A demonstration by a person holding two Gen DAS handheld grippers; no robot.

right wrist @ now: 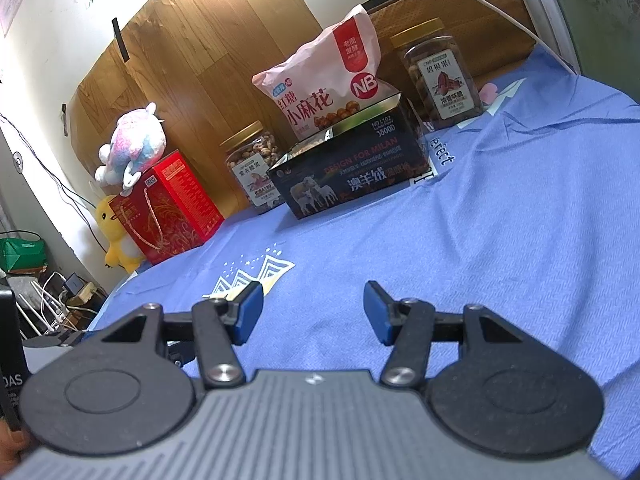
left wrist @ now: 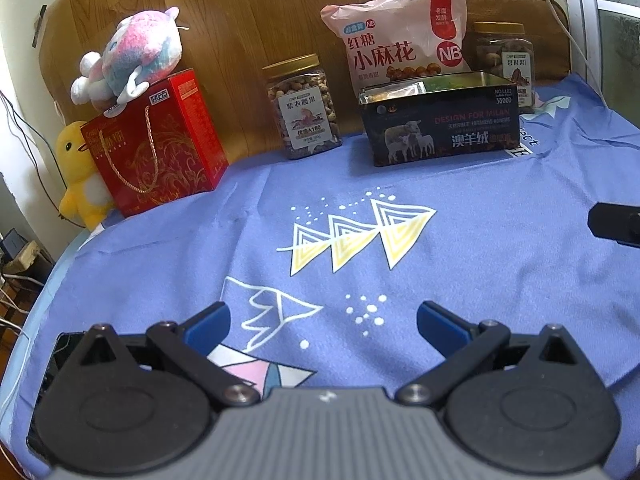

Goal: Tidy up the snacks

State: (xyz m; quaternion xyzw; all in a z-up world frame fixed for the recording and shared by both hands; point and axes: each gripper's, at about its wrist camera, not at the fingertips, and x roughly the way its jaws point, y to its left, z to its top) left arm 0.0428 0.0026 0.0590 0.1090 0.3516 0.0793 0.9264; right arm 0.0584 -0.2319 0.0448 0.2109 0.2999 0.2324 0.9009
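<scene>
Both tools empty, snacks lined up at the back

Left tool [left wrist: 323,322] and right tool [right wrist: 313,312] hover spread over the blue cloth [right wrist: 500,220], pinching nothing. The open black tin [left wrist: 440,124] sits far back with snack packets inside, pink snack bag [left wrist: 400,40] right behind it, a nut jar [left wrist: 302,108] on each side

A dark open tin [left wrist: 440,120] printed with sheep stands at 1 o'clock on the blue cloth, wrapped snacks showing inside. A pink snack bag [left wrist: 400,40] stands upright just behind it, leaning at 12 o'clock. A clear nut jar [left wrist: 302,108] with a gold lid stands upright at the tin's 9 o'clock; a second jar [left wrist: 506,60] stands at its 2 o'clock. A red gift box [left wrist: 156,144] stands at 10 o'clock.
</scene>
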